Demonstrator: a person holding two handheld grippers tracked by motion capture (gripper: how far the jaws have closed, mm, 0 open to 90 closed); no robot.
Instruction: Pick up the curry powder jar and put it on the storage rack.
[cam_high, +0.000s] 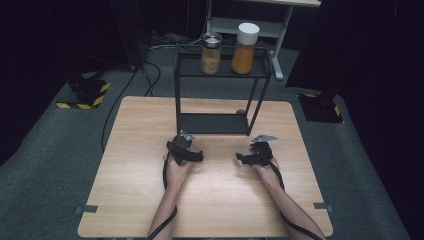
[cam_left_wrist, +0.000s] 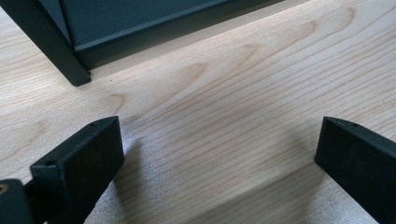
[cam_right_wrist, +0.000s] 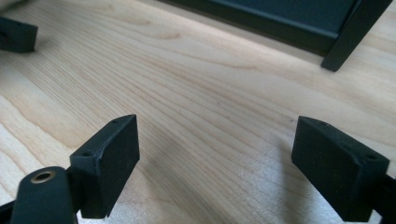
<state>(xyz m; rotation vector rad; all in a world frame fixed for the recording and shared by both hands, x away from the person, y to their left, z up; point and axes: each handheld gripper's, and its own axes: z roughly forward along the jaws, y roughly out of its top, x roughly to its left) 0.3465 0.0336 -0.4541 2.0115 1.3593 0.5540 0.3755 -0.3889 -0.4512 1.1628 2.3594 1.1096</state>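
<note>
Two grippers are held low over the wooden table (cam_high: 210, 200).
The left gripper (cam_left_wrist: 219, 154) and right gripper (cam_right_wrist: 215, 163) are spread wide, nothing between them, near the black shelf rack (cam_high: 212, 122) carrying two jars (cam_high: 227, 50).

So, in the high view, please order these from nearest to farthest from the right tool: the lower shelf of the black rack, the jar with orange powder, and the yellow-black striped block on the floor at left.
From the right tool:
1. Lower shelf, just ahead of it on the table.
2. Orange powder jar, on the rack's top shelf, right side.
3. Striped block, on the floor, far left.
</note>
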